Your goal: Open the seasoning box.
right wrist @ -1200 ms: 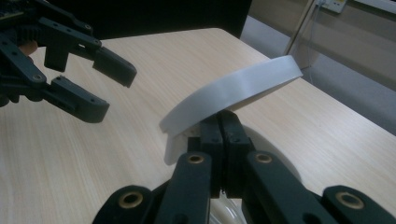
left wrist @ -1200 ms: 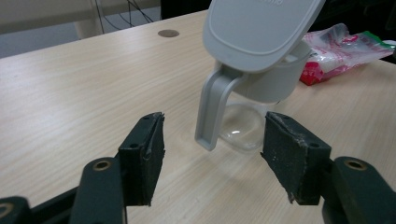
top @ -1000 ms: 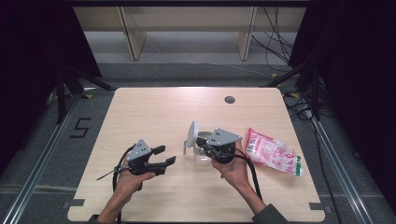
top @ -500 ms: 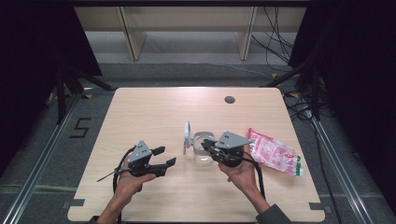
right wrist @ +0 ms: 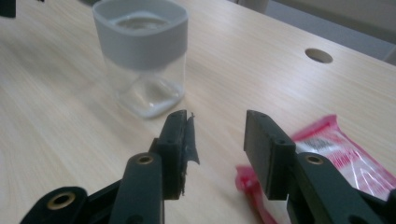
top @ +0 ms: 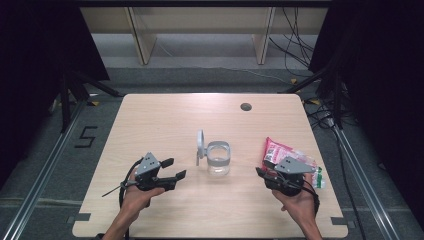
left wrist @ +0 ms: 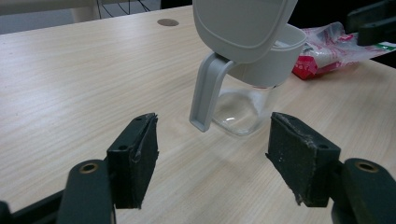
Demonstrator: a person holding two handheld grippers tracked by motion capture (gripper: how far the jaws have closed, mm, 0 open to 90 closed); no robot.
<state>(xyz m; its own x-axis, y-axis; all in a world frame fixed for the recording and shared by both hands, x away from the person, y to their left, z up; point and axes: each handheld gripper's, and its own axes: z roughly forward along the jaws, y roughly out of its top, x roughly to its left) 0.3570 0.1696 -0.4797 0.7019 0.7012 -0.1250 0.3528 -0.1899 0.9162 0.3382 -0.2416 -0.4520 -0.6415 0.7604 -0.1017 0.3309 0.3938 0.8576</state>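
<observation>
So the clear jar (top: 218,160) stands mid-desk with its flip lid (top: 200,144) up, our left claw (top: 170,169) spread and empty beside it, our right claw (top: 263,175), just parting with nothing between, nearing the red packet (top: 280,152), not yet gripped.

Bright even overhead light on the table (top: 165,125), dark surroundings, slight blur in close views

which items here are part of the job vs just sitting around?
In the job:
- clear jar with grey collar, flip lid open
- red snack bag, by the right tongs

Lying about:
- cables on the floor behind the table
</observation>
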